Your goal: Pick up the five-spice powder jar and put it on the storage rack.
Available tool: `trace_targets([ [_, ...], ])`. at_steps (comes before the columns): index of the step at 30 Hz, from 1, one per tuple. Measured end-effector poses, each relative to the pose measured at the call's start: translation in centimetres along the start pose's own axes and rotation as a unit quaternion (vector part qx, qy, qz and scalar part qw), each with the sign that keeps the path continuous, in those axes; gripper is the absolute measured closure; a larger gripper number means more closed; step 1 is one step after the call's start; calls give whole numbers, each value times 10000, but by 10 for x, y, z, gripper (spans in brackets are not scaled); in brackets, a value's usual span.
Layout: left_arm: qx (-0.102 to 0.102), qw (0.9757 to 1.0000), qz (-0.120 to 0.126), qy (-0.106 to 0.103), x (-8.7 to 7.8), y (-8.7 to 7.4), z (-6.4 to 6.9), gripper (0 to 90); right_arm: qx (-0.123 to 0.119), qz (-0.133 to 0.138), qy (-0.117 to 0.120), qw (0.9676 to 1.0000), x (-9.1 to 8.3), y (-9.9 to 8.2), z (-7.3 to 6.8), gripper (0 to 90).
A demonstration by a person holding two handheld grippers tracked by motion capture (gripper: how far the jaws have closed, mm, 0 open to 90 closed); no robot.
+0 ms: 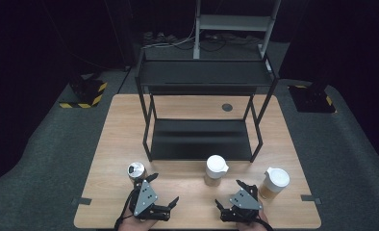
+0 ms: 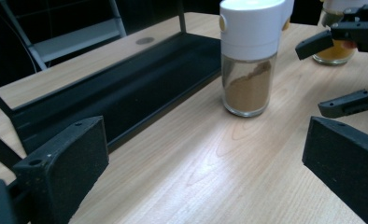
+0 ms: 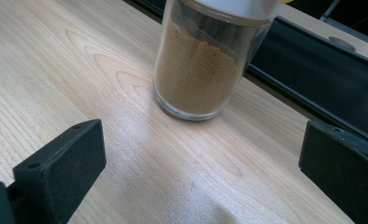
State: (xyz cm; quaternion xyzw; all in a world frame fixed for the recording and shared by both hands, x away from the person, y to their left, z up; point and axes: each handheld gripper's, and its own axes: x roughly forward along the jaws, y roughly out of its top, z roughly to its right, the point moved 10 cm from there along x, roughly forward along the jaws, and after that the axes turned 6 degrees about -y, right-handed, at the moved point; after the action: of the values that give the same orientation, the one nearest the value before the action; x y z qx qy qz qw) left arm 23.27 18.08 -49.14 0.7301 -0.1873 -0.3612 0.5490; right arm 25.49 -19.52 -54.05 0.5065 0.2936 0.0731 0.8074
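Three jars stand on the wooden table in front of a black two-tier rack (image 1: 202,139). The middle jar (image 1: 216,169) has a white lid and holds brown powder; it is also the jar (image 2: 248,70) ahead of the left gripper and the jar (image 3: 196,70) close ahead of the right gripper. A white-lidded jar (image 1: 275,183) stands at the right, and a jar with a shiny top (image 1: 136,172) at the left. My left gripper (image 1: 163,189) is open and empty near the front edge, beside the left jar. My right gripper (image 1: 228,192) is open and empty between the middle and right jars.
The rack's lower shelf (image 2: 126,93) lies flat on the table right behind the jars, its posts (image 1: 146,120) rising at the corners to an upper shelf (image 1: 204,72). A round cable port (image 1: 227,107) sits at the table's back. Bare wood (image 3: 79,70) lies between the grippers.
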Motion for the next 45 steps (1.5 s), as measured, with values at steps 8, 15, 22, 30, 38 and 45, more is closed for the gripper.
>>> trace_targets([
  [8,-21,9998,137,147,-11,3,-7,6,-15,2,0,10000,0,0,0,0],
  [15,-39,9993,233,290,-20,4,-14,5,-14,3,7,10000,0,0,0,0],
  [22,-125,9983,342,445,-28,3,-22,4,-14,2,6,10000,0,0,0,0],
  [30,-132,9975,367,588,-33,1,-27,4,-18,6,10,10000,0,0,0,0],
  [38,-160,9967,311,735,-35,-4,-34,4,-2,7,14,10000,0,0,0,0],
  [45,-224,9957,277,856,-37,-8,-39,4,-15,5,19,10000,0,0,0,0],
])
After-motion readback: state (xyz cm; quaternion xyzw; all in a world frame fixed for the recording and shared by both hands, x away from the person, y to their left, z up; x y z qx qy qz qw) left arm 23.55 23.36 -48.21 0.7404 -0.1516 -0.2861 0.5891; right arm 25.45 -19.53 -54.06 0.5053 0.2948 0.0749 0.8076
